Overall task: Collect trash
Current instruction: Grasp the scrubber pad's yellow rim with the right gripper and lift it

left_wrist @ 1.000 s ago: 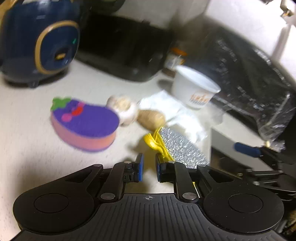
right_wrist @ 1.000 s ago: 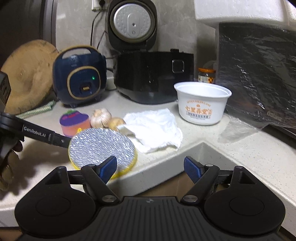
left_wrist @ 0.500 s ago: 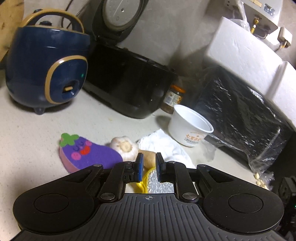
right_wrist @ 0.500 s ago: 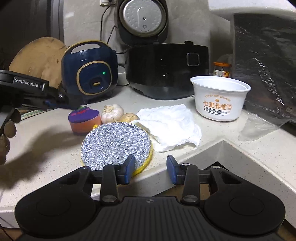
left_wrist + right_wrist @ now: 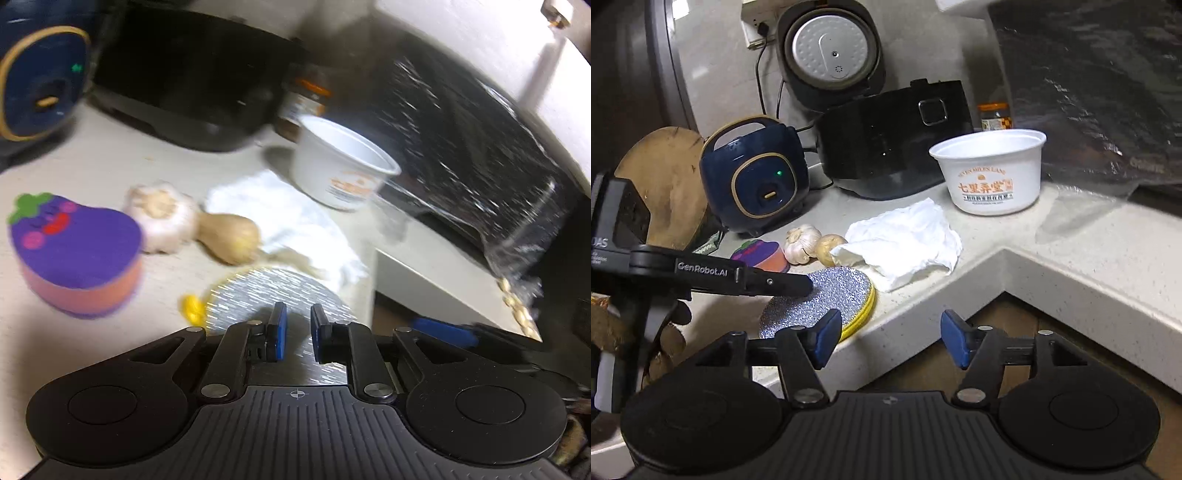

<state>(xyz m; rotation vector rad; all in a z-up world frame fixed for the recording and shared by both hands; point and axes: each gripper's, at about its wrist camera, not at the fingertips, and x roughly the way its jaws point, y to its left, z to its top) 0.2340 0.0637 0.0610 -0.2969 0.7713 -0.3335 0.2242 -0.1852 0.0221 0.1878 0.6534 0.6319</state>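
A crumpled white tissue [image 5: 905,243] lies on the counter by a white paper bowl [image 5: 991,171]; both also show in the left wrist view, the tissue [image 5: 291,218] and the bowl [image 5: 340,166]. A round silver scrub pad with a yellow rim [image 5: 820,299] lies at the counter's front edge. My left gripper [image 5: 294,330] hovers just over the pad [image 5: 273,291], jaws a narrow gap apart, holding nothing. My right gripper [image 5: 888,341] is open and empty, in front of the counter edge below the tissue.
A purple eggplant sponge [image 5: 74,251], a garlic bulb [image 5: 162,214] and a piece of ginger [image 5: 232,236] lie left of the tissue. A blue cooker [image 5: 753,181], a black rice cooker [image 5: 886,147], a jar [image 5: 995,116] and a foil-covered block [image 5: 1089,85] stand behind.
My left gripper has dropped back down over the scrub pad, its jaws still a narrow gap apart. My right gripper's jaws closed in half a second ago and have opened wide again.
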